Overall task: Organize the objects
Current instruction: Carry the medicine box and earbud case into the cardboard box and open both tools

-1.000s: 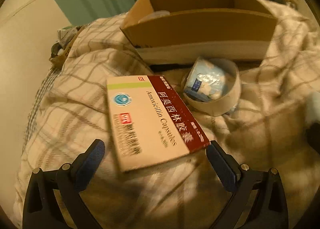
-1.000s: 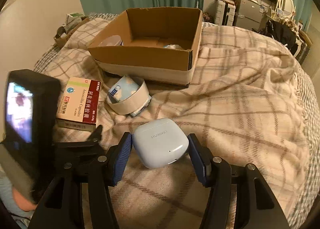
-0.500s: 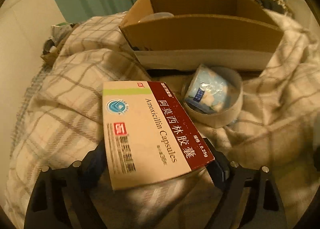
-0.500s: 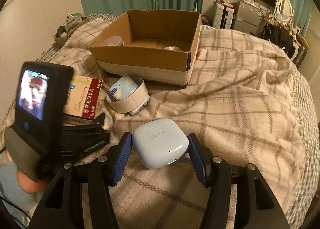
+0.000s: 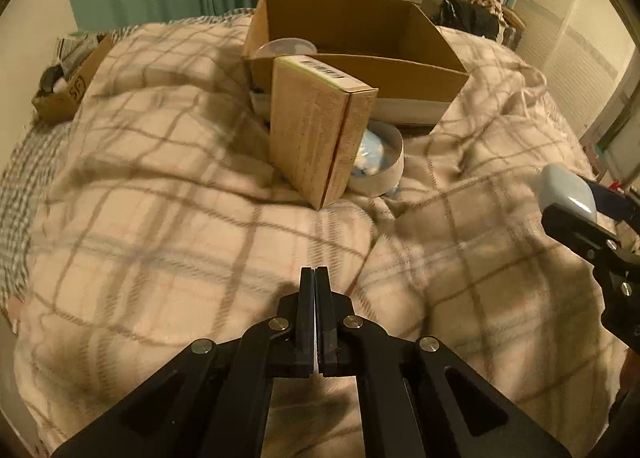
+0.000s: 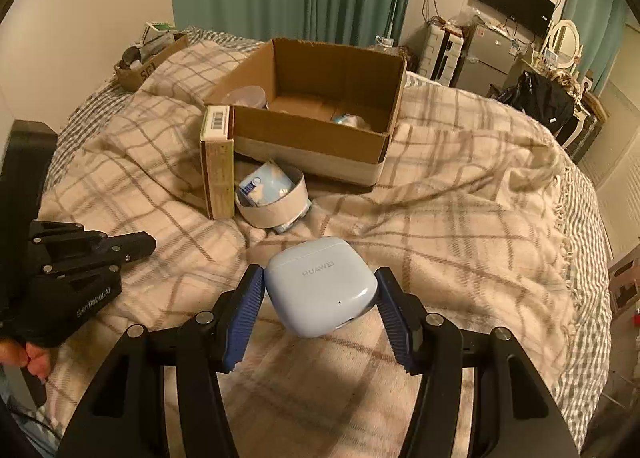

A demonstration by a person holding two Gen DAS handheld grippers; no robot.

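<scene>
My right gripper (image 6: 320, 298) is shut on a pale blue Huawei earbud case (image 6: 320, 288), held above the plaid blanket; it also shows in the left wrist view (image 5: 568, 192). My left gripper (image 5: 315, 278) is shut and empty, and shows at the left of the right wrist view (image 6: 136, 244). The amoxicillin medicine box (image 5: 320, 134) stands on edge, leaning against the open cardboard box (image 5: 416, 86). Next to it lies a tape roll (image 5: 380, 174) with a small blue packet inside. In the right wrist view the medicine box (image 6: 218, 162) stands left of the roll (image 6: 276, 194).
The cardboard box (image 6: 320, 130) holds a clear lidded container (image 6: 246, 96) and a small pale item. A smaller box of clutter (image 6: 150, 54) sits at the bed's far left. Furniture, a monitor and a mirror stand beyond the bed's right side.
My left gripper went around the medicine box, then backed away shut and empty. The box now stands on edge against the cardboard box. My right gripper keeps the earbud case.
</scene>
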